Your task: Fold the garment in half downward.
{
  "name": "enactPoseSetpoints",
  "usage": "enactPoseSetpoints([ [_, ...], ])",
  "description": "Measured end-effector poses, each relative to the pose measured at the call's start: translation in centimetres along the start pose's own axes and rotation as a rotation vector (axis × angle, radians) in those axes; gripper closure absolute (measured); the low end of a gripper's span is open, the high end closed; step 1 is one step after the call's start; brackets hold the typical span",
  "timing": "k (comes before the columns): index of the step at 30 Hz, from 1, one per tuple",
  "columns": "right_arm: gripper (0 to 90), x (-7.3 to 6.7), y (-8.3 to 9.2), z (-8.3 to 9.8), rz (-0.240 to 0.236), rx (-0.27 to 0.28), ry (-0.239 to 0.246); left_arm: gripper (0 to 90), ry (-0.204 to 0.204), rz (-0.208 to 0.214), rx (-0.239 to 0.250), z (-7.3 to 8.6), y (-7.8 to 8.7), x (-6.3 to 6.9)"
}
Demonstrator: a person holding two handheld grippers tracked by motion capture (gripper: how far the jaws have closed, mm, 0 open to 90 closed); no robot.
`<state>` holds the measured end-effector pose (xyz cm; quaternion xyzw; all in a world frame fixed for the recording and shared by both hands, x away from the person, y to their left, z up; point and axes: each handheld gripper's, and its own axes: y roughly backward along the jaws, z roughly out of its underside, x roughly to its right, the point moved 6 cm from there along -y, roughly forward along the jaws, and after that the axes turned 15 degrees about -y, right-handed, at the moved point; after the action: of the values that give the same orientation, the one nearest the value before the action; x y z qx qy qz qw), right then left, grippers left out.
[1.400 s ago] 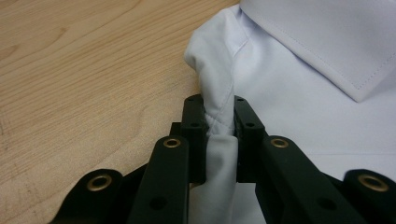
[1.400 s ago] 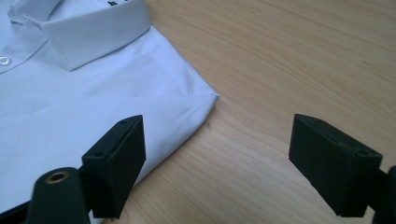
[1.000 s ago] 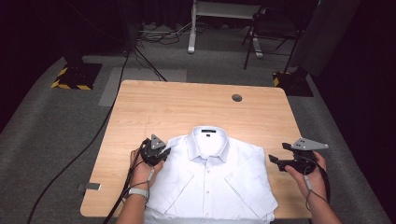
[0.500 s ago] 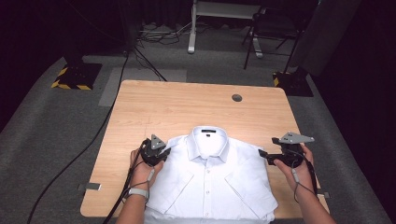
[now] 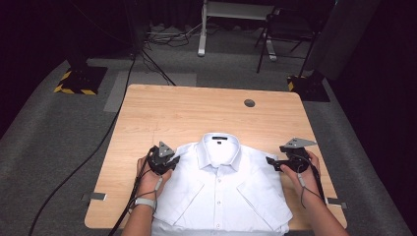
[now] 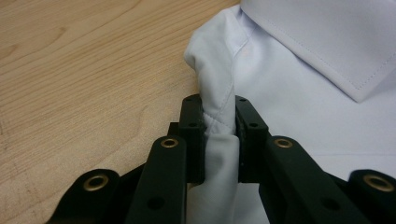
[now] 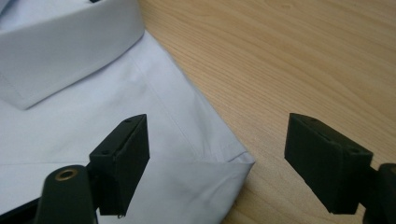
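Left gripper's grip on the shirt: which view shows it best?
Left gripper view: the left gripper has its jaws shut on a bunched fold of the shirt shoulder. High view shows it at the shoulder, grip unclear. Right gripper view shows the other shoulder.

White shirt point(image 5: 221, 189) on light wood-grain desk point(image 5: 196, 115), black claws.
Shirt plain white, no pattern, white buttons, small dark label inside collar point(image 5: 222, 146); in the claw views it reads faintly bluish white with white stitching. Desk pale tan with fine brown grain streaks, one dark grey round hole point(image 5: 249, 103). Left claw point(image 6: 219, 140) black with brass-coloured rivets; right claw point(image 7: 229, 158) black, one brass rivet, grey plate on top in high view. Floor point(image 5: 54, 137) mottled grey carpet with a yellow-and-black striped patch point(image 5: 74, 90). Black cable point(image 5: 83, 162) across it. Grey band on left wrist point(image 5: 146, 202).
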<state>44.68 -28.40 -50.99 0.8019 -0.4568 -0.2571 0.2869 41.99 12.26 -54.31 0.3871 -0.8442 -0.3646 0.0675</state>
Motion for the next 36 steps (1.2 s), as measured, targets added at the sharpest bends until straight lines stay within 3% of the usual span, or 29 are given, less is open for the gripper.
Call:
enactPoseSetpoints([
  [16,24.0,1.0,-2.7,1.1,0.015,-0.046,-0.063,76.3,0.001,0.003,0.001,0.0,0.0,0.0],
  [22,24.8,1.0,-2.9,1.2,0.007,-0.032,-0.079,76.0,-0.001,0.003,0.0,0.0,0.0,0.0],
  [25,34.5,0.8,-2.8,1.3,0.006,-0.027,-0.075,75.8,-0.002,0.003,0.001,0.0,0.0,0.1],
  [29,60.7,0.0,-2.5,1.6,-0.013,0.003,-0.072,75.5,-0.002,0.003,0.003,0.0,0.0,0.1],
  [30,73.1,-0.2,-2.4,1.6,-0.029,-0.007,-0.067,75.6,0.003,0.001,0.003,0.0,0.0,0.1],
  [33,79.2,-0.4,-2.4,1.6,-0.041,-0.014,-0.062,75.7,0.01,-0.001,0.001,0.0,0.0,0.1],
  [36,84.3,-0.6,-2.3,1.4,-0.037,-0.022,-0.052,77.2,0.057,0.024,0.012,0.0,0.1,-0.1],
])
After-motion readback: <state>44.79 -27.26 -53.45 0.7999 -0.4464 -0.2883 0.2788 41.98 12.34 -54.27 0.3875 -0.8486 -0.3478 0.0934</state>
